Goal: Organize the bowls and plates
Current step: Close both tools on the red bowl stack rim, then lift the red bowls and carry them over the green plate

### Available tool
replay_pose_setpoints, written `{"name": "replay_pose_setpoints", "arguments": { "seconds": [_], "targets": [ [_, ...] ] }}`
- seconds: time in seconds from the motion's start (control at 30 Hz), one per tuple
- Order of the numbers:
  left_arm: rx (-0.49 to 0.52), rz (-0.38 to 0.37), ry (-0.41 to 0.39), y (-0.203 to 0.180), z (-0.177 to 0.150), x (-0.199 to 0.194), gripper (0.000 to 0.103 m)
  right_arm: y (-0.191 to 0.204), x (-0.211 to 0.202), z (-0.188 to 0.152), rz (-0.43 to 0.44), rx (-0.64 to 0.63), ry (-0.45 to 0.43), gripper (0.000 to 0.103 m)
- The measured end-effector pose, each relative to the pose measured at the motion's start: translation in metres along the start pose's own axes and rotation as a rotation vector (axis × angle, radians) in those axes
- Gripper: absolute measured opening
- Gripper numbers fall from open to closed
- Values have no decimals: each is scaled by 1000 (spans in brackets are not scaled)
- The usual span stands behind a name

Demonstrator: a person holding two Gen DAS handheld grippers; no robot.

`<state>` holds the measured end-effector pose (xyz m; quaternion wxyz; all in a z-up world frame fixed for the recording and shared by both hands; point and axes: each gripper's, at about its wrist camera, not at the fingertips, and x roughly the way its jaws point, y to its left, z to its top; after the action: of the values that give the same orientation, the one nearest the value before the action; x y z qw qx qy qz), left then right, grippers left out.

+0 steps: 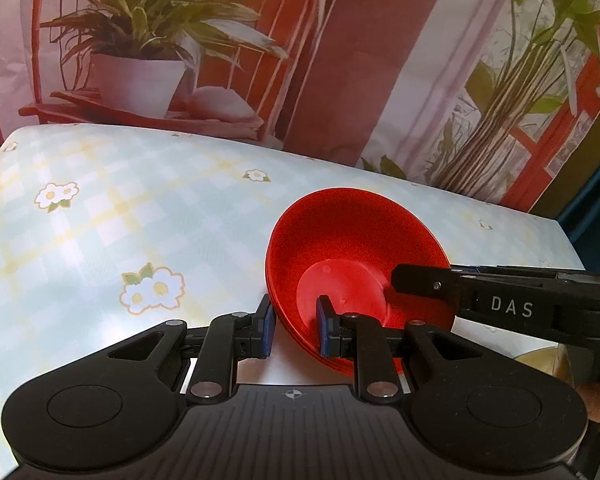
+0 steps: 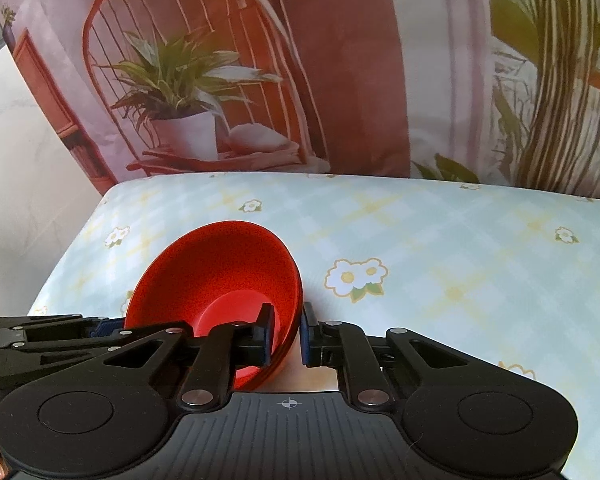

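Note:
A red bowl [image 1: 352, 256], seemingly several nested with layered rims, sits on the table with the floral checked cloth [image 1: 100, 220]. My left gripper [image 1: 294, 326] straddles its near-left rim, one blue pad outside and one inside, jaws closed on the wall. My right gripper [image 2: 287, 338] holds the opposite rim of the same bowl [image 2: 220, 272] the same way, one pad inside and one outside. The right gripper also shows in the left wrist view [image 1: 404, 280], reaching into the bowl from the right.
The checked cloth [image 2: 460, 248] covers the whole table, with its far edge against a printed backdrop of plants and a red chair [image 2: 204, 92]. A yellowish object [image 1: 540, 360] shows at the right edge in the left wrist view.

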<state>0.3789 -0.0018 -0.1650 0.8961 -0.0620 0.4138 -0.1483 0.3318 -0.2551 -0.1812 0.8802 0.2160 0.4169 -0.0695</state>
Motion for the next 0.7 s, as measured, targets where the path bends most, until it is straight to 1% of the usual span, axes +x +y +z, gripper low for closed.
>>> {"name": "replay_pose_setpoints", "arguments": {
  "seconds": [0.7],
  "targets": [
    [62, 3, -52, -23, -10, -52, 23, 14, -61, -6, 4, -10, -59, 12]
  ]
}}
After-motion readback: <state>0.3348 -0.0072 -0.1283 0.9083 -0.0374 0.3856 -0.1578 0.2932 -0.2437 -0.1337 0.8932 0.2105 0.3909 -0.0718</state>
